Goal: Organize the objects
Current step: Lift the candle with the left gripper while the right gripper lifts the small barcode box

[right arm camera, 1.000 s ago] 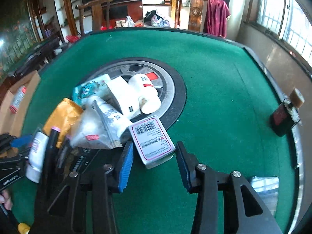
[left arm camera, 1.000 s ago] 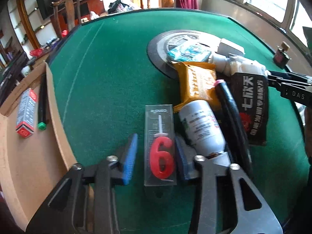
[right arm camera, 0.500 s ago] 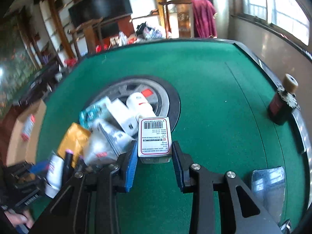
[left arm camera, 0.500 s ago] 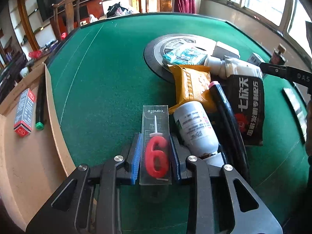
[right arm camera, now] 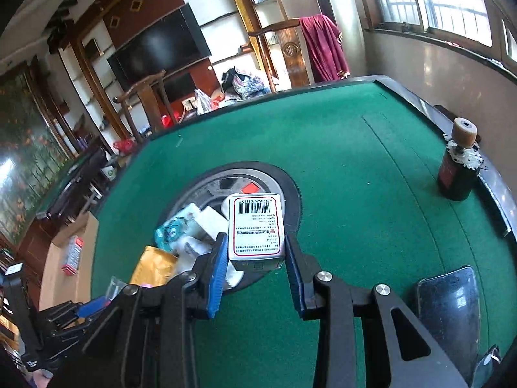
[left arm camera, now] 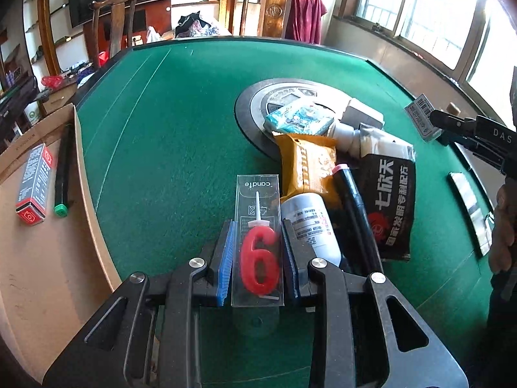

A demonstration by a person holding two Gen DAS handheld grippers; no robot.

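Left wrist view: your left gripper (left arm camera: 257, 255) has its blue-padded jaws closed on a clear flat plastic candle case with a red number six inside (left arm camera: 258, 242). It sits low over the round green felt table (left arm camera: 168, 123), just beside a white cylindrical bottle (left arm camera: 310, 226) at the edge of a heap of packets. An open brown cardboard box (left arm camera: 42, 258) lies to your left, holding a small grey and red carton (left arm camera: 34, 186) and a black marker with a green cap (left arm camera: 62, 171).

Right wrist view: your right gripper (right arm camera: 255, 260) has its jaws clamped on a small white rectangular box with a barcode label (right arm camera: 256, 226), raised above the heap and the table's dark central disc (right arm camera: 290, 181).

Likely risks: the smooth, thin candle case could slip or twist between the pads if you swing quickly toward the cardboard box, and its far end may clip the bottle and roll it. The white box is held only near its bottom end, so a tilt might lever it out.
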